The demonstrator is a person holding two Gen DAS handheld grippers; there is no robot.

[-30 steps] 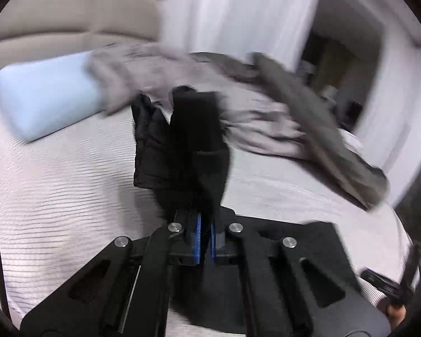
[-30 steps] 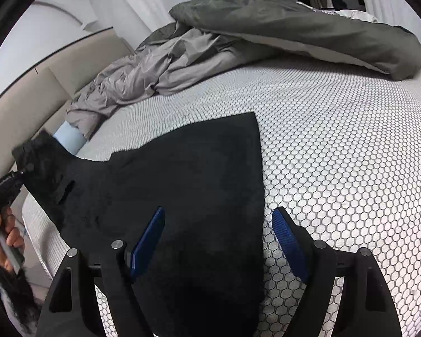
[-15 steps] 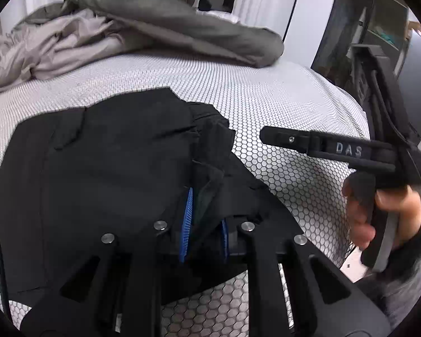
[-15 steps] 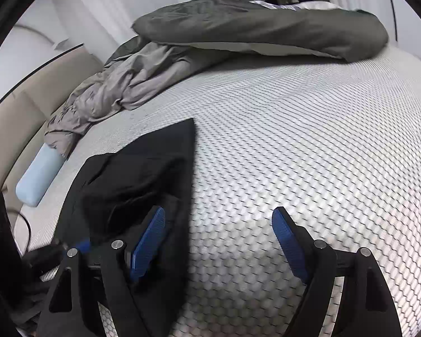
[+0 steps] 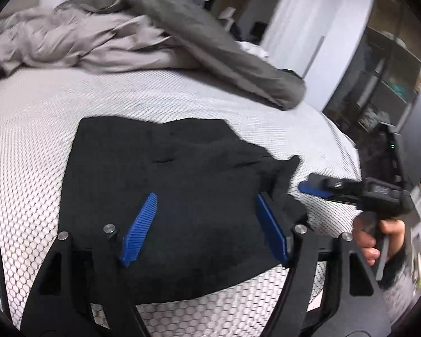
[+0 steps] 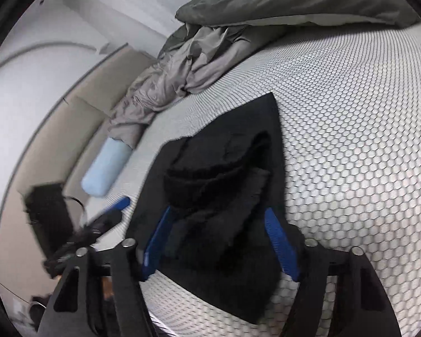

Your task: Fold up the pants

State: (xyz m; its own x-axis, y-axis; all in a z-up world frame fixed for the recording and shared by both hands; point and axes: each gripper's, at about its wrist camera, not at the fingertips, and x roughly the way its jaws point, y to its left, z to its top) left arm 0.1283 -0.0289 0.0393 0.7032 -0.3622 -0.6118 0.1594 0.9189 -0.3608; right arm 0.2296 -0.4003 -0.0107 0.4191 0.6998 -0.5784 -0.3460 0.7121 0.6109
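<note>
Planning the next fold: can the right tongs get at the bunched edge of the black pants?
Probably yes. The right tongs have just been closing, jaws either side of the raised fold of the black pants, pads apparently not yet pressing. Nothing blocks it; the left tongs sit apart.

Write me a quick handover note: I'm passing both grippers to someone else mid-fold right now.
Left gripper: jaws have just been opening, pads clear of the pants lying beneath them.
Right gripper: jaws have just been closing around a bunched ridge of cloth; no pinch visible.
Pants: folded over into a dark stack on the mattress, duvet behind.
Done: fold laid over.
Left: probably flatten the bunched edge, square up.
</note>
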